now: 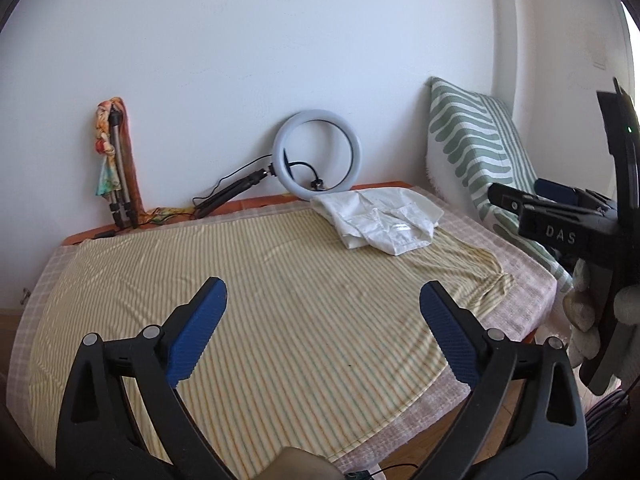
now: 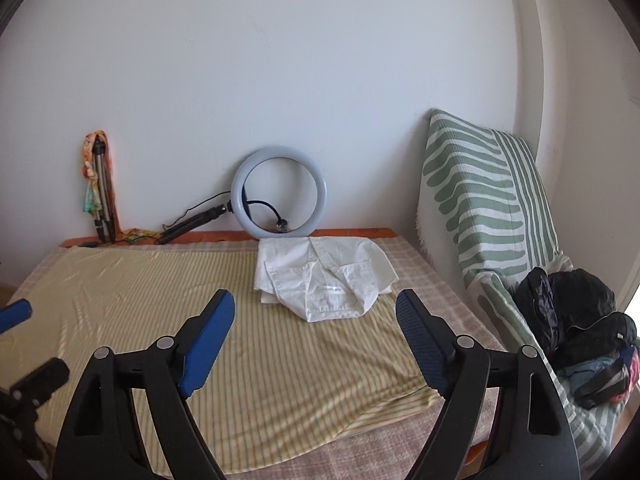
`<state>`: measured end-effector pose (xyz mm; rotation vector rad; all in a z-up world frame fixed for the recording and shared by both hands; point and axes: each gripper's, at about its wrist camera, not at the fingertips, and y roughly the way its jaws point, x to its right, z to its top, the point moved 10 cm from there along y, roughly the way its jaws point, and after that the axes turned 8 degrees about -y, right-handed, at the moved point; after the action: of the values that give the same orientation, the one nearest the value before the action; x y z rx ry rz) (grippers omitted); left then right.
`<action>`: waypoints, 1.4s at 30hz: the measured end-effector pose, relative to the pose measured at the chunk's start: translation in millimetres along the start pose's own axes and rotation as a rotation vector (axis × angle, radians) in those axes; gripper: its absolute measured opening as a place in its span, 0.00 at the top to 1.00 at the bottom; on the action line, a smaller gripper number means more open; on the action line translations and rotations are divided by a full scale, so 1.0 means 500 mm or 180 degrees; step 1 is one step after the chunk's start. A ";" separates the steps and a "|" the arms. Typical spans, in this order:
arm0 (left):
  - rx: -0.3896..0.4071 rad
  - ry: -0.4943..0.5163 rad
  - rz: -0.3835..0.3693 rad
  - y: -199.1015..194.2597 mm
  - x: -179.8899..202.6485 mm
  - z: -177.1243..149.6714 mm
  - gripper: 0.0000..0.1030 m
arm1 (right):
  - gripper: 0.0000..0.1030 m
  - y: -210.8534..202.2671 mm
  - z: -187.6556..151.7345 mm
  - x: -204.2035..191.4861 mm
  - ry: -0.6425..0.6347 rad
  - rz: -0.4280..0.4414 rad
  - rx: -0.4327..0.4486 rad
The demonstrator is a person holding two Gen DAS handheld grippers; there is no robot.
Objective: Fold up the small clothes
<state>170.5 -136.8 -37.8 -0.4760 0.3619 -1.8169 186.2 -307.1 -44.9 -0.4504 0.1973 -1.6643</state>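
Bed (image 2: 448, 276) with a checked cover, set against a white wall. Spread flat over most of it lies a yellow striped garment (image 2: 280, 360), its rounded hem reaching the near edge and one sleeve-like lobe bunched toward the right edge. At the far edge, toward the right corner, rests a white shirt (image 2: 324, 276), already folded and overlapping the striped cloth. A green-patterned cushion (image 2: 480, 200) stands propped along the right edge; a ring light (image 2: 279, 192) leans on the wall behind the far edge; a folded tripod (image 2: 100, 196) stands at the far left corner.

Left gripper (image 1: 320, 312) and right gripper (image 2: 316, 320): both held above the near part of the striped garment, tongs spread wide, blue pads clear of the cloth, nothing held.

Step in hand, as judged: taking hold of the striped garment for its first fold. It would go best with each gripper pinching one layer only at opposite points of an edge, then lifting evenly so the stripes stay parallel and the fold line falls straight, short of the white shirt.

Hard to make out: the garment's kind, since collar and far sleeve are not distinguishable. A dark heap of bags (image 2: 576, 320) beside the cushion is partly cut off, and the bed's near corners lie under the gripper bodies.
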 end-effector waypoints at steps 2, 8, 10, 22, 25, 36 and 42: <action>-0.0032 0.0002 0.0077 0.003 -0.011 -0.005 0.00 | 0.20 0.004 -0.006 -0.010 -0.0026 0.0000 0.0022; -0.0016 0.0050 0.0210 0.004 -0.020 -0.016 0.00 | 0.19 0.003 -0.018 -0.033 0.0053 0.0054 0.0027; -0.0028 0.0095 0.0232 0.008 -0.017 -0.019 0.00 | 0.19 -0.003 -0.013 -0.037 0.0062 0.0071 0.0064; 0.0021 0.0173 0.0290 0.010 -0.011 -0.022 0.00 | 0.19 -0.004 -0.007 -0.017 0.0230 0.0021 0.0108; 0.0031 0.0161 0.0296 0.008 -0.015 -0.018 0.00 | 0.19 -0.004 -0.007 -0.019 0.0234 0.0031 0.0111; 0.0044 0.0143 0.0306 0.004 -0.026 -0.014 0.00 | 0.19 -0.007 -0.002 -0.027 0.0237 0.0038 0.0135; 0.0047 0.0144 0.0306 0.004 -0.025 -0.015 0.00 | 0.19 -0.005 -0.002 -0.025 0.0250 0.0041 0.0137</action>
<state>171.5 -125.5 -46.7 -0.4010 0.3956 -1.7381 184.7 -294.4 -47.4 -0.3511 0.2216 -1.6717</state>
